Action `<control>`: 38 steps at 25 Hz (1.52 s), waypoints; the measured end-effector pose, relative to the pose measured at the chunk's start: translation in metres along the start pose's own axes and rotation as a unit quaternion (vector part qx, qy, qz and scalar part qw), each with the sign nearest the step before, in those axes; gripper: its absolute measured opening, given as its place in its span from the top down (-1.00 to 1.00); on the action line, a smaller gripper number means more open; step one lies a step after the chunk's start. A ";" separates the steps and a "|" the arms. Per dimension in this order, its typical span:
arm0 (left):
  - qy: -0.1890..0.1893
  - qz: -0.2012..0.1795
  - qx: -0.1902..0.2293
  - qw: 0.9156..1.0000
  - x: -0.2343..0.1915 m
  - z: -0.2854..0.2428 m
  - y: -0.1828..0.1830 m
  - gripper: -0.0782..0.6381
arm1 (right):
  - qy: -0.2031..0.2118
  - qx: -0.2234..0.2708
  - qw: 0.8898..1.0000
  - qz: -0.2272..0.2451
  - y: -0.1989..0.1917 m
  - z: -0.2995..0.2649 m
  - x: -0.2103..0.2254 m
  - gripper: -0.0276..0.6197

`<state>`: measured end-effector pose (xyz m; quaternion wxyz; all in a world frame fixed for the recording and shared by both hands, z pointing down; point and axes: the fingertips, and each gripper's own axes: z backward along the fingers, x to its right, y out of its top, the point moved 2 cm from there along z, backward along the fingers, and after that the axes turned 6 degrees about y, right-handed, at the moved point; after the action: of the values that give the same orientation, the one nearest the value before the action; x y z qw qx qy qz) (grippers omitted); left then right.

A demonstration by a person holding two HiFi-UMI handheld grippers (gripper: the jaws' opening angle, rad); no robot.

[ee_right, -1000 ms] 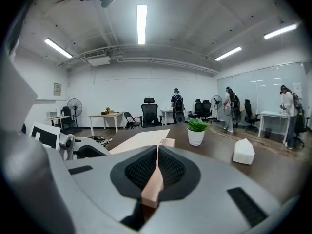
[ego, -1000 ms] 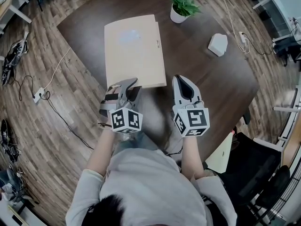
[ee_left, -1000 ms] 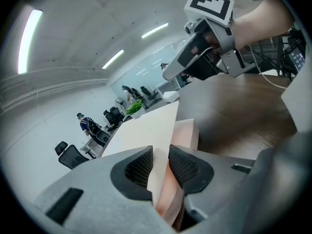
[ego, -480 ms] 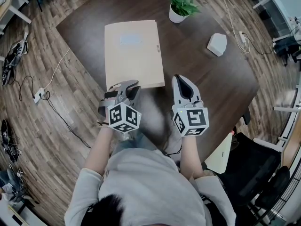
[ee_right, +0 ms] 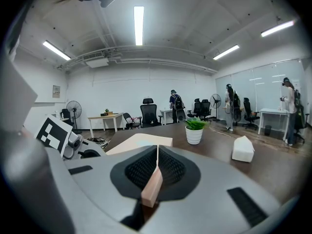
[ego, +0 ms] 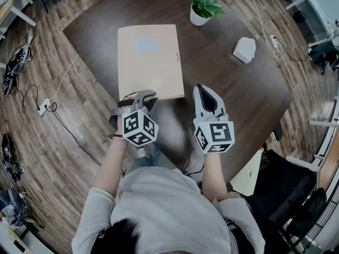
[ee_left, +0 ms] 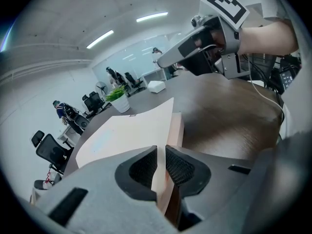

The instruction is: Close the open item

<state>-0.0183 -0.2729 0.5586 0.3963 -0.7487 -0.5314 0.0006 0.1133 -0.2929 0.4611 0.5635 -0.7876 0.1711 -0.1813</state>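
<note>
A flat beige folder-like case [ego: 150,60] lies on the dark wooden table [ego: 238,99]. My left gripper [ego: 144,98] is at its near edge, shut on the thin top cover [ee_left: 126,135]. That cover runs between the pads, a little above the thicker base [ee_left: 176,126]. My right gripper [ego: 205,91] hovers to the right of the case's near corner, apart from it, jaws shut with nothing of the case in them [ee_right: 157,155]. In the left gripper view the right gripper [ee_left: 163,62] shows above the table. The case [ee_right: 141,141] lies low ahead in the right gripper view.
A small potted plant [ego: 205,7] stands at the table's far side, beyond the case. A white box-shaped object [ego: 245,49] sits at the right. Cables lie on the wooden floor at the left [ego: 53,99]. A dark chair [ego: 286,189] stands at the near right.
The case's cover has come down flatter and its outline looks smaller in the head view. The left gripper's jaws have shut on the cover's near edge. The right gripper has stayed in place.
</note>
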 end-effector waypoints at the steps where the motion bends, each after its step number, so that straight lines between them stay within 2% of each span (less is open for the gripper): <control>1: -0.006 -0.006 -0.005 1.000 0.001 -0.001 0.000 0.67 | 0.000 0.000 1.000 -0.001 0.000 0.000 0.001 0.87; 9: -0.065 -0.056 -0.042 0.995 0.004 -0.009 -0.001 0.65 | 0.002 -0.001 1.000 -0.004 -0.002 -0.003 0.002 0.87; 13: -0.080 -0.062 -0.044 0.994 0.004 -0.008 0.000 0.59 | 0.004 0.000 1.000 -0.004 -0.002 -0.004 0.000 0.87; 21: -0.114 0.015 -0.020 0.993 0.003 -0.007 -0.003 0.49 | 0.003 -0.003 1.000 -0.001 -0.003 0.000 0.000 0.87; 24: -0.129 0.090 -0.004 0.988 0.000 -0.009 -0.003 0.46 | 0.002 -0.004 1.000 0.000 -0.002 0.000 0.001 0.87; 26: -0.124 0.133 0.004 0.983 -0.005 -0.009 -0.005 0.48 | 0.002 -0.004 1.000 0.002 -0.001 0.000 0.000 0.87; 27: -0.114 0.139 0.001 0.984 -0.008 -0.010 -0.006 0.55 | 0.003 -0.004 1.000 0.003 -0.001 0.001 0.001 0.87; 29: -0.092 0.134 -0.013 0.987 -0.011 -0.013 -0.006 0.71 | 0.002 -0.004 1.000 0.004 -0.001 0.001 0.001 0.87; 35: -0.049 0.076 -0.039 0.995 -0.006 -0.015 -0.003 0.76 | 0.004 -0.001 1.000 0.005 0.001 0.002 -0.003 0.87; 38: -0.035 0.091 -0.020 0.995 -0.007 -0.012 -0.003 0.76 | 0.007 0.000 1.000 0.008 0.003 0.004 -0.008 0.87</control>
<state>-0.0192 -0.2854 0.5656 0.3605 -0.8011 -0.4750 0.0523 0.1080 -0.2871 0.4569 0.5635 -0.7851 0.1814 -0.1820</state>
